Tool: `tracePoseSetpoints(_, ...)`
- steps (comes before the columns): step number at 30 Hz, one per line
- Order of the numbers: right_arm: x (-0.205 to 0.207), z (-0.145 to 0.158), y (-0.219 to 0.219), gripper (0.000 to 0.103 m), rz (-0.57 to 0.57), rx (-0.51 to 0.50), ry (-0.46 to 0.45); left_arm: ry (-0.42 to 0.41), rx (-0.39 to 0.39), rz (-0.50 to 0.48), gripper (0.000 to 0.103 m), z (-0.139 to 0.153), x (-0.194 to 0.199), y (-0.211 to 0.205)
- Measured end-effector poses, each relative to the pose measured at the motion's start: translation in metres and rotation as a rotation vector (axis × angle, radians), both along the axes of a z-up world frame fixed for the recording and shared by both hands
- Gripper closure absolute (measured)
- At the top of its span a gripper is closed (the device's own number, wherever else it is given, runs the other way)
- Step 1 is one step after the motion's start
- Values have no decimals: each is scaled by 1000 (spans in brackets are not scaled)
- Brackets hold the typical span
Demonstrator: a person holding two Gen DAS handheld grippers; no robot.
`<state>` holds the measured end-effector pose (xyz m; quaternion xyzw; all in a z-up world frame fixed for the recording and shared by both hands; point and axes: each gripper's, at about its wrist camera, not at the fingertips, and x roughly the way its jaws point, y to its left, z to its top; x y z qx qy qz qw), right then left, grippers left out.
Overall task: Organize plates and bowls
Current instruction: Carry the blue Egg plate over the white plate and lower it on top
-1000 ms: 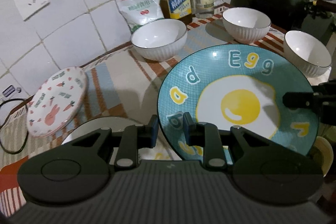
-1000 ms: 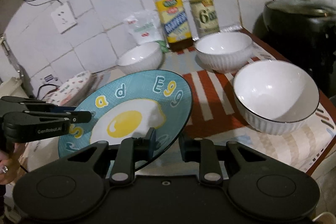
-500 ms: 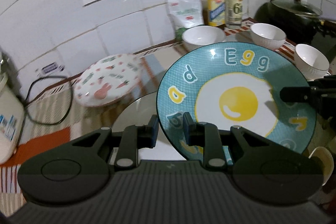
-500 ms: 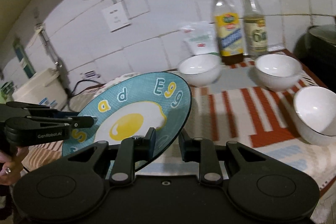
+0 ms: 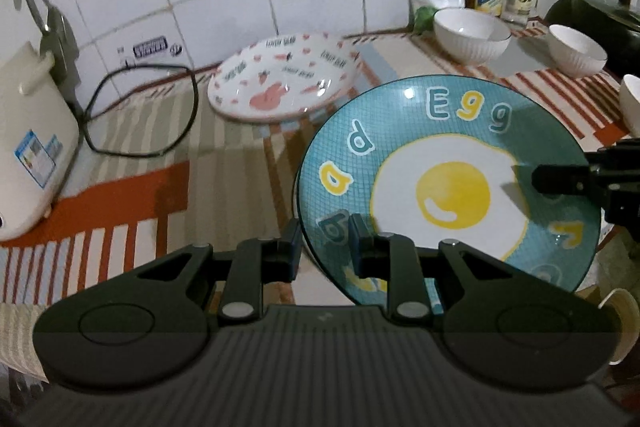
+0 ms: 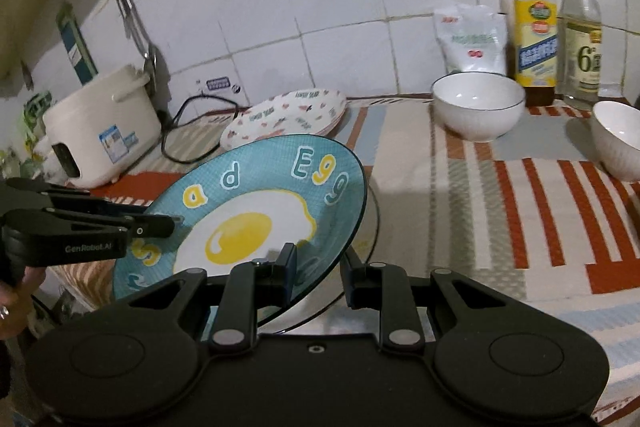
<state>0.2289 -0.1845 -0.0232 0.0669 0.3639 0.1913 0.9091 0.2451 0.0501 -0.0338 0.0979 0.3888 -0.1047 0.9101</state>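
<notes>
Both grippers carry the blue egg plate [image 5: 448, 183] above the striped worktop [image 6: 500, 211]. The left gripper [image 5: 324, 251] is nearly closed on the plate's near-left rim, one finger above and one below. The right gripper [image 6: 318, 273] is likewise pinched on the opposite rim, and in the left wrist view its black tip reaches in over the plate's right edge. The plate is tilted, its egg picture facing up, and it touches nothing but the grippers.

Taking the egg plate as landmark: just behind it, towards the tiled wall, lies the rabbit-and-carrot plate [image 5: 284, 83], resting on the worktop. Further left of it stands a cream rice cooker [image 6: 100, 127] with a black cord [image 5: 140, 111] looping beside it. Behind and to the right stand white bowls [image 6: 476, 105], then a white pouch [image 6: 470, 39] and two bottles [image 6: 534, 23] against the wall. A person's hand [image 6: 16, 291] holds the left gripper at the frame's left edge.
</notes>
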Motion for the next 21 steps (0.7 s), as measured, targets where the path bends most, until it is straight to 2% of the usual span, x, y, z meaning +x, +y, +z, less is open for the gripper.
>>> tracePoseSetpoints(10, 12, -12, 10, 75, 7, -66, 7, 31, -12, 13, 80, -20, 17, 2)
tracePoseSetpoints(21, 9, -15, 21, 74, 28, -149, -48, 51, -21, 28, 80, -27, 23, 3)
